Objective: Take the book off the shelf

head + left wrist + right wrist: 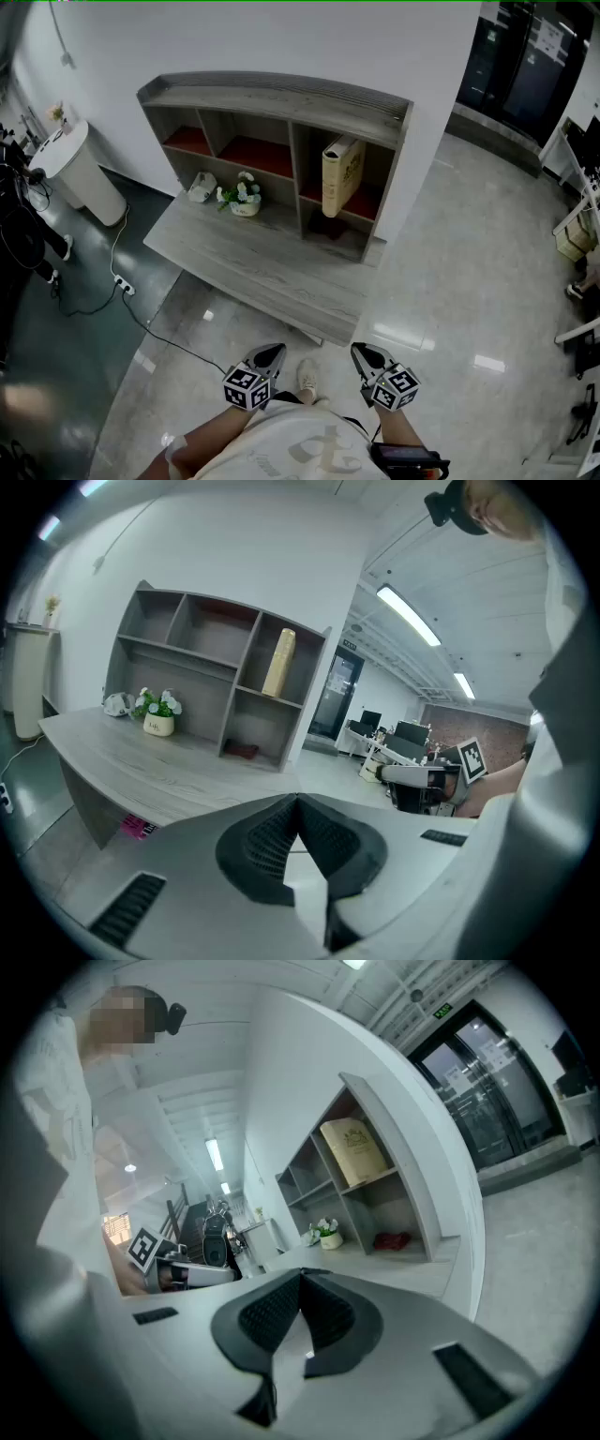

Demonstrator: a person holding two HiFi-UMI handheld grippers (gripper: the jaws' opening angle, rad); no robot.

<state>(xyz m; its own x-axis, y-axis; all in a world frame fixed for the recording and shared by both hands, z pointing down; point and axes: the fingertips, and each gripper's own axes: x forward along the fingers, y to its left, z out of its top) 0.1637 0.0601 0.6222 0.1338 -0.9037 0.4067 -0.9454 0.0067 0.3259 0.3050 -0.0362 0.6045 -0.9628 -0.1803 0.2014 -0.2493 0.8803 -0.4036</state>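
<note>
Both grippers, left gripper (275, 351) and right gripper (360, 350), are clenched and empty, well apart from the shelf (272, 94). The book (341, 174) stands upright in its upper right compartment.

**A:** What sits on the table (272, 267)?

**B:** A small pot of white flowers (244, 195), near the table's back edge. Just left of the pot lies a crumpled whitish object (201, 187); I can't tell what it is.

**A:** And off the table?

**B:** A tall white bin (82, 175) stands on the floor, well to the table's left. A power strip (123, 285) lies on the floor near the table's left corner. Dark glass doors (525, 56) stand far off to the table's right.
</note>
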